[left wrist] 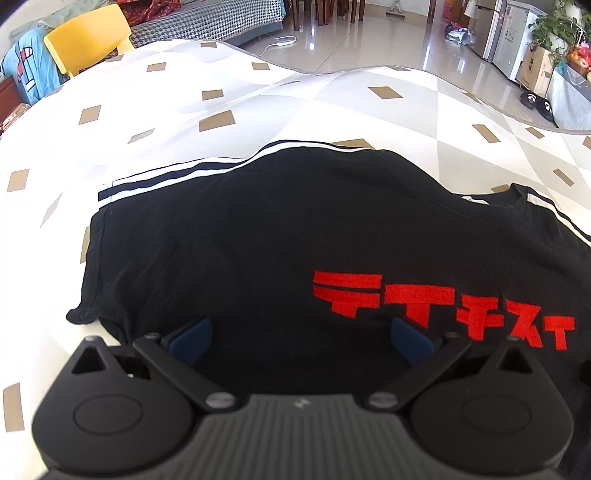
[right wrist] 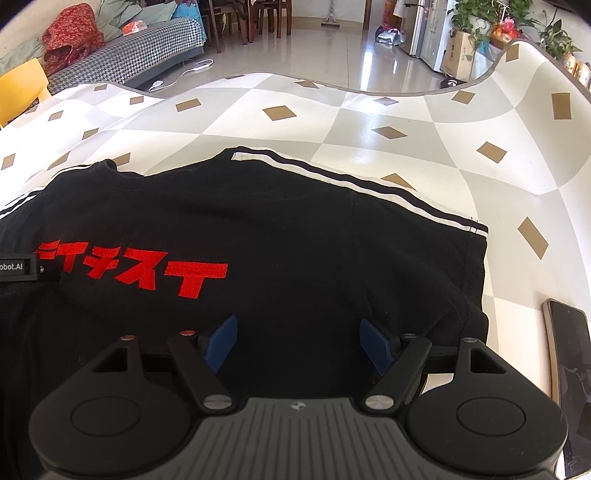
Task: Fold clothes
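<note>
A black T-shirt (left wrist: 258, 240) with red lettering (left wrist: 436, 306) and black-and-white striped sleeve trim lies spread on the checked table cover (left wrist: 221, 96). My left gripper (left wrist: 301, 338) hovers over the shirt's left part with its blue pads wide apart and nothing between them. In the right wrist view the same shirt (right wrist: 314, 229) fills the middle, its red lettering (right wrist: 147, 269) at the left. My right gripper (right wrist: 299, 343) is open above the shirt's right part, empty. A piece of the left gripper body (right wrist: 22, 267) shows at the left edge.
A phone (right wrist: 569, 354) lies on the table right of the shirt. A yellow chair (left wrist: 88, 37) stands past the table's far left edge. Beyond the curved far edge are glossy floor tiles, a sofa (right wrist: 129, 51) and plants (right wrist: 491, 18).
</note>
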{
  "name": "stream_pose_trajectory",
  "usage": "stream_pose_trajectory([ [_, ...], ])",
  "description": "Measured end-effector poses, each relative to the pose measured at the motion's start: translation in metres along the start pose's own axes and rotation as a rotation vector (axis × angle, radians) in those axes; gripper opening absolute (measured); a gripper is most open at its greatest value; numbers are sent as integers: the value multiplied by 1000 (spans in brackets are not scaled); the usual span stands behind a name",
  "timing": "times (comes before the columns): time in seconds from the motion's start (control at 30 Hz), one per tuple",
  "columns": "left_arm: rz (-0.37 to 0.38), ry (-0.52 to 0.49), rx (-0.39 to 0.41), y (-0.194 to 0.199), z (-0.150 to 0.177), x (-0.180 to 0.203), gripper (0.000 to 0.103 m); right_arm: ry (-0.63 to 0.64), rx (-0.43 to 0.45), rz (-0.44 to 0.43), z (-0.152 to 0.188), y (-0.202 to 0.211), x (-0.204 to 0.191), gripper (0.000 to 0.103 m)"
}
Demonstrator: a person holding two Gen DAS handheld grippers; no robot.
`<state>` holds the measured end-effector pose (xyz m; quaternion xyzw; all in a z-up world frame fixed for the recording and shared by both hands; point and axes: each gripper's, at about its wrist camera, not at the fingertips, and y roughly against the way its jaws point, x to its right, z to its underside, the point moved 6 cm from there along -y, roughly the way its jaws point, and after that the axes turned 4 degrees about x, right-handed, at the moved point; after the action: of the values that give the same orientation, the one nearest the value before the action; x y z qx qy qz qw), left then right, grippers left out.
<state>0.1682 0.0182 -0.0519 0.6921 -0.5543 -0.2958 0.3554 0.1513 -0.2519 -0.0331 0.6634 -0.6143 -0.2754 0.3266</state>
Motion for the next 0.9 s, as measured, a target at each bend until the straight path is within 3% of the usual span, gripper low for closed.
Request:
stream_pose_trajectory([
  [0.9,-8,16,57,-25,-32,10,103,-28,24,26,-34,-31,8,74],
])
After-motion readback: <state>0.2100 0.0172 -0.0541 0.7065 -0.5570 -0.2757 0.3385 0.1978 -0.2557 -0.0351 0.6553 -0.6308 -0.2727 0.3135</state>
